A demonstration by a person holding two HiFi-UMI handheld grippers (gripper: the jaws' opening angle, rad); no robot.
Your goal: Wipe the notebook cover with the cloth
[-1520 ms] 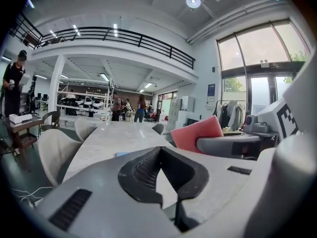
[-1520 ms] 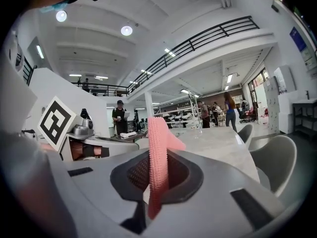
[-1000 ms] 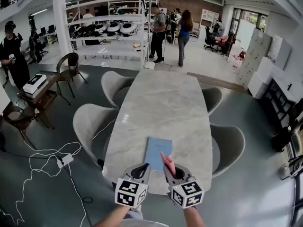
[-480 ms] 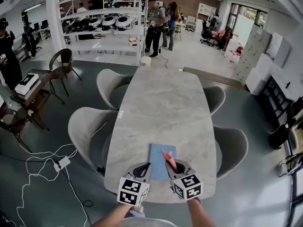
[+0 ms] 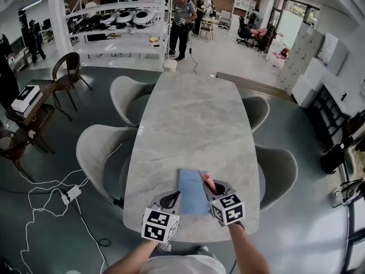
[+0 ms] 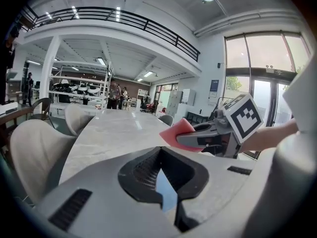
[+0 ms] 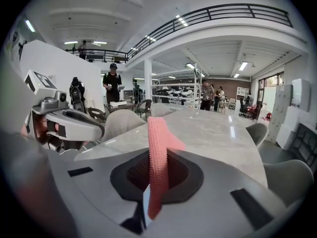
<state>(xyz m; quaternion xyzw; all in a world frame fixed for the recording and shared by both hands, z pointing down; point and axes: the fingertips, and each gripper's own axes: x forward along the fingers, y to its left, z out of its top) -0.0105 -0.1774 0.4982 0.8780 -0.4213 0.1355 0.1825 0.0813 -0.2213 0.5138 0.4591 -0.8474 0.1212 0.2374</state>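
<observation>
A light blue notebook (image 5: 191, 188) lies flat near the front end of the marble table (image 5: 188, 113). My right gripper (image 5: 212, 188) is shut on a pink cloth (image 5: 206, 180), which stands up over the notebook's right edge. In the right gripper view the cloth (image 7: 157, 148) rises from between the jaws of the right gripper (image 7: 154, 170). My left gripper (image 5: 170, 200) sits at the notebook's near left corner, shut and holding nothing. A sliver of the blue notebook (image 6: 166, 192) shows below the left gripper (image 6: 161, 155). The right gripper (image 6: 208, 138) and the cloth (image 6: 176, 131) also appear in the left gripper view.
Grey chairs stand along both sides of the table: two on the left (image 5: 100, 153) (image 5: 126, 99) and two on the right (image 5: 279, 167) (image 5: 255, 112). Cables (image 5: 51, 193) trail on the floor at the left. People (image 5: 181, 13) stand by shelves at the back.
Both grippers have moved forward onto the notebook. The right gripper has carried the cloth further over the notebook's right edge. The head view has shifted a little.
</observation>
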